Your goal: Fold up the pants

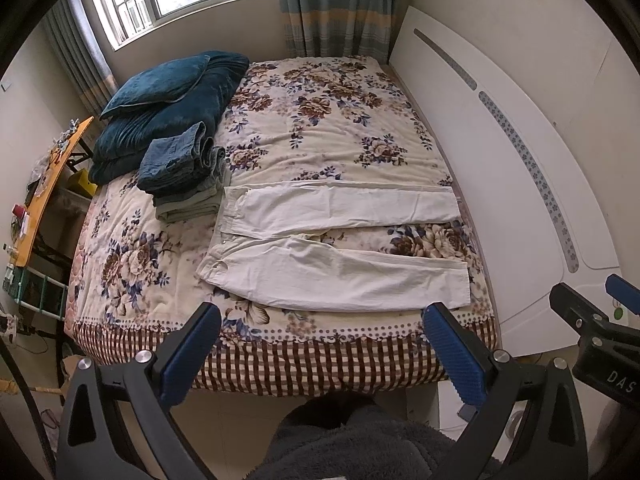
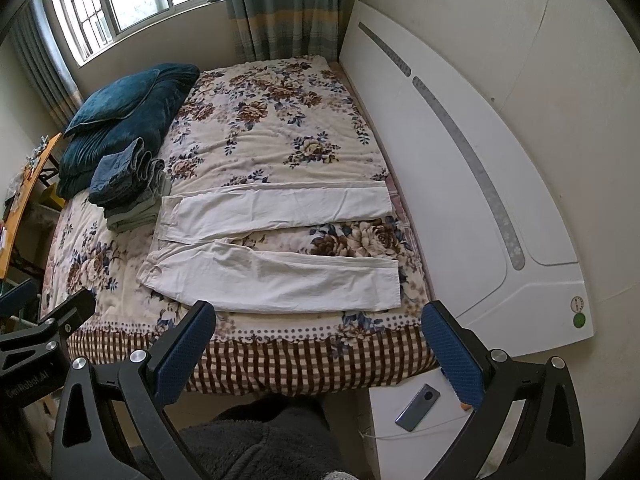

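A pair of cream-white pants [image 1: 340, 248] lies flat on the floral bed cover, waist to the left, both legs spread apart and pointing right toward the headboard; it also shows in the right wrist view [image 2: 280, 248]. My left gripper [image 1: 320, 344] is open and empty, held above the bed's near edge, short of the pants. My right gripper [image 2: 320, 340] is open and empty too, at the same near edge; part of it shows at the right of the left wrist view [image 1: 592, 320].
A stack of folded jeans and grey-green pants [image 1: 184, 176] sits left of the waist, with a folded teal quilt and pillow [image 1: 168, 104] behind. A white headboard [image 1: 520, 184] lies right. A nightstand with a phone [image 2: 418, 406] stands below. A cluttered orange desk [image 1: 48, 184] stands left.
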`<state>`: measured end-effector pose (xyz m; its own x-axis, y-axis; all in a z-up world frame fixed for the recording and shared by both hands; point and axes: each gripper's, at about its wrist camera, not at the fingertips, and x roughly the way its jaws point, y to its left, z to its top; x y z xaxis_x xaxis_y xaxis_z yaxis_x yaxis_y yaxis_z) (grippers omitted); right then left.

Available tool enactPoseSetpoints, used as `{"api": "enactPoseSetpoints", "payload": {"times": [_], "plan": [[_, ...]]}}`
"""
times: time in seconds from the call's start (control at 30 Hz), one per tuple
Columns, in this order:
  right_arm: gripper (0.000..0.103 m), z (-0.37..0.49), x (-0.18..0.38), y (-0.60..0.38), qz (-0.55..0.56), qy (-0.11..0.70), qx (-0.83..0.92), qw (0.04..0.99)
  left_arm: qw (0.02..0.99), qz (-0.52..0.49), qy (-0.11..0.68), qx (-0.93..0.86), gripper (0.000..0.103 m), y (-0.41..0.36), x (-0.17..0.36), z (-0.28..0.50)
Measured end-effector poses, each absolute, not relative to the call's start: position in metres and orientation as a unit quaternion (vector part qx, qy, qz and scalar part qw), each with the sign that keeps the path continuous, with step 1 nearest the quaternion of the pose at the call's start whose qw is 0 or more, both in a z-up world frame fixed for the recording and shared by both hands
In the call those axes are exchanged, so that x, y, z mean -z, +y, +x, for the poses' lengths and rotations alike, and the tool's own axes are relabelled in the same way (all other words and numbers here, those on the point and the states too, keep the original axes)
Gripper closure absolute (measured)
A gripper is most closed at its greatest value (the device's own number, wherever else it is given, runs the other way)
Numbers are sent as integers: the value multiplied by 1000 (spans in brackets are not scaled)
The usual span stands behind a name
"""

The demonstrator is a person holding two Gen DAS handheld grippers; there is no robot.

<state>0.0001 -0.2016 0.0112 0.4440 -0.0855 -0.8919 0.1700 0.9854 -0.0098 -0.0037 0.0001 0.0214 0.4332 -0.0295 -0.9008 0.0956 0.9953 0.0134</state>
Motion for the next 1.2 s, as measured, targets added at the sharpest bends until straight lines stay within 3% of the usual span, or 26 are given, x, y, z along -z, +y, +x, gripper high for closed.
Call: {"api": "enactPoseSetpoints", "payload": {"times": [0.6, 0.87, 1.2], "plan": [[0, 6, 9, -206, 46, 532, 78, 842, 844, 33, 535, 20, 0, -3, -4, 3], [0, 60, 79, -239, 57, 570, 76, 816, 832, 37, 552, -37, 0, -6, 47, 60], [0, 177, 204, -252, 82, 623, 52, 776, 786, 62, 613, -46, 0, 2, 156, 172]]}}
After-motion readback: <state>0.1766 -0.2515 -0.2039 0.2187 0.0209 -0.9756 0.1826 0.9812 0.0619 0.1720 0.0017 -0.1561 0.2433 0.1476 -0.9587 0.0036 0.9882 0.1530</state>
